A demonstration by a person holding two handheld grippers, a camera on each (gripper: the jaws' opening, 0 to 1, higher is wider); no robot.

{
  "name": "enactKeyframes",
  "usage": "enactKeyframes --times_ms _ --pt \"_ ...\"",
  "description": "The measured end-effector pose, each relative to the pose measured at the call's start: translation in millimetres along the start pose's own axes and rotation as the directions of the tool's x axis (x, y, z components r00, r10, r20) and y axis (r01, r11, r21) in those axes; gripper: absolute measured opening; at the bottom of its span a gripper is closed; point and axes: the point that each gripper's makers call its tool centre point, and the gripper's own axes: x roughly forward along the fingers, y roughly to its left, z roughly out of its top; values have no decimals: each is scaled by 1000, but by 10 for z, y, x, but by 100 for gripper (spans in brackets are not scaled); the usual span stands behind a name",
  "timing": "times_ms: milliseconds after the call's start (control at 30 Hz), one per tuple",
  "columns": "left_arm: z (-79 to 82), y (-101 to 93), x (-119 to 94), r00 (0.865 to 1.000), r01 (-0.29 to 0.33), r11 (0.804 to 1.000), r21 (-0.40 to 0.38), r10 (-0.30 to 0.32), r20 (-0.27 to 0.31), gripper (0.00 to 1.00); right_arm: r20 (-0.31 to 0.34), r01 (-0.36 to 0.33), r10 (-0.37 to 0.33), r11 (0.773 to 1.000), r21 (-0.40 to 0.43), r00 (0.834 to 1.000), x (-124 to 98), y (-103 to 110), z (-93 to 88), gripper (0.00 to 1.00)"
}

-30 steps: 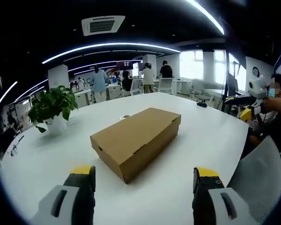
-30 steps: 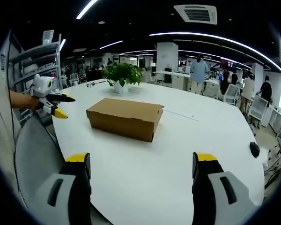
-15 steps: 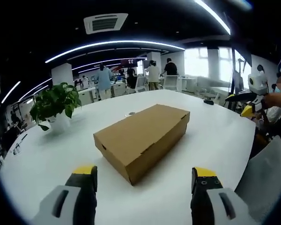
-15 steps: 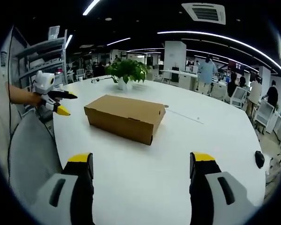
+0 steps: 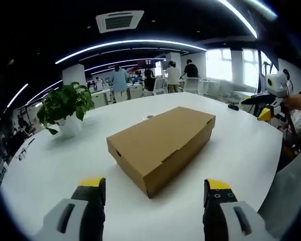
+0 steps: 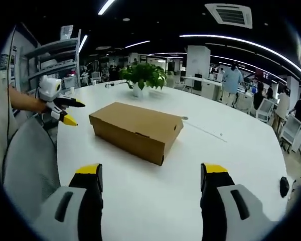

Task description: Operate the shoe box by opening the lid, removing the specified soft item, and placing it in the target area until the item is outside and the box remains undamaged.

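One box (image 5: 160,145) sat shut near the middle of the white table (image 5: 50,165), both our grippers well short of it. It looked like plain brown cardboard: light, stiff along the edges, easy to dent or tear at the lid front if pinched hard. We judged the best hold was the front lip of the lid, near the small tab notch on the long side, lifting with one gripper while the other steadied the base. The soft item was inside and hidden, so we could not tell its shape; it would likely sag and need a pinch at a bunched part.

Left gripper (image 5: 153,193) had its jaws spread wide with nothing between them, the box just ahead. Right gripper (image 6: 150,175) was likewise spread and empty, the box (image 6: 135,131) ahead of it on the table (image 6: 231,155).

Count: one box, one plant (image 5: 65,103) in a white pot behind it, one small dark thing (image 6: 284,187) at the table edge, two grippers. Several people stood far back in the room.
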Motion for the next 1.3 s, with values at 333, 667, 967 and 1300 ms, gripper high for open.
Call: enactKeyframes --times_ms 333,667,967,1300 --pt "14 18 100 1000 -30 999 -14 30 -5 79 -11 -40 40 999 -37 999 210 -142 -6 72" --pt "20 47 178 998 -62 997 -35 62 -13 77 -20 -83 81 994 -70 996 382 -245 18 69" --pt "51 52 276 997 -78 996 -39 77 -17 74 -39 -144 140 983 -114 989 635 -270 38 66" --pt "57 25 443 996 -86 994 -62 84 -28 70 -83 -213 202 964 -160 976 934 -187 2 57"
